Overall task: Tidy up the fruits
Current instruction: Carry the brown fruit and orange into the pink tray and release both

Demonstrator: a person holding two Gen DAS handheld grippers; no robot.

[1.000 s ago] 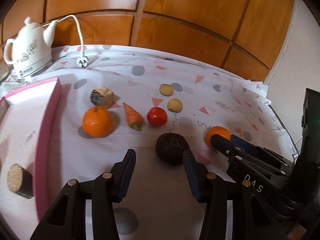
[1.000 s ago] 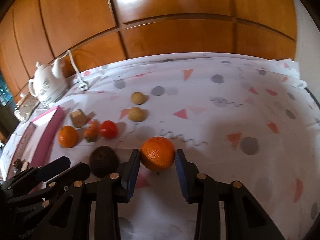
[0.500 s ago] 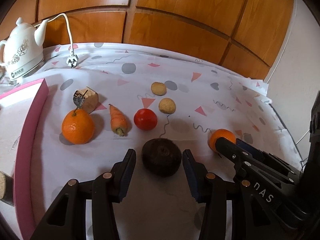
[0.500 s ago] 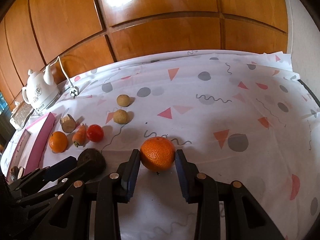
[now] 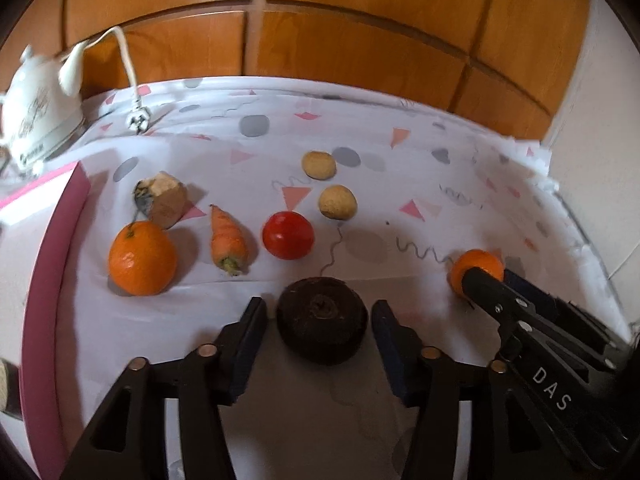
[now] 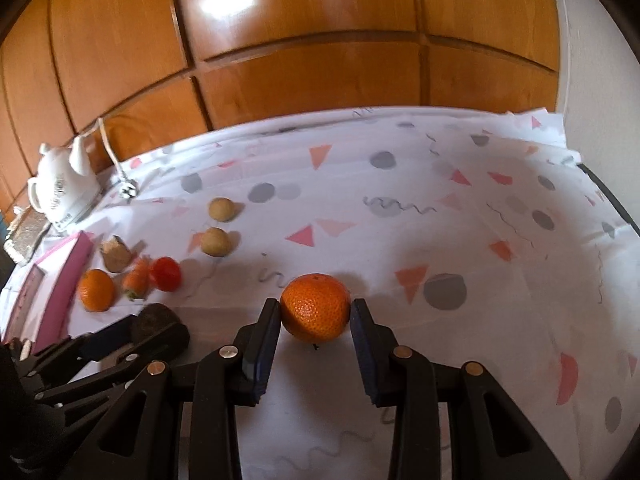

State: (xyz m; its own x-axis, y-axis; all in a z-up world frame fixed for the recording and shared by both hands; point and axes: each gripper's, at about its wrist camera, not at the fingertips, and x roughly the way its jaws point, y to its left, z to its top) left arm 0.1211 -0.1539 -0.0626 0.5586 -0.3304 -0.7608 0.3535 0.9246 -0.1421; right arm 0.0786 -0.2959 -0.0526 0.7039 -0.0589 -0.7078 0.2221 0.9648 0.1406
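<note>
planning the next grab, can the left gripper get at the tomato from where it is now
Probably not directly. The dark round fruit sits between the opening jaws of the left gripper, squarely in front of the tomato. It would need to lift over or go around.

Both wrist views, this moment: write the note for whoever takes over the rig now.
Left gripper: jaws opening, astride the dark round fruit on the cloth, pads not touching it.
Right gripper: closed against an orange that sits on the tablecloth.
Further left lie a second orange, carrot, tomato, two pale round pieces and a cut brown chunk. Pink tray at the left edge.
Done: no sorting visible yet.
Left: grasp, move and group every piece.
</note>
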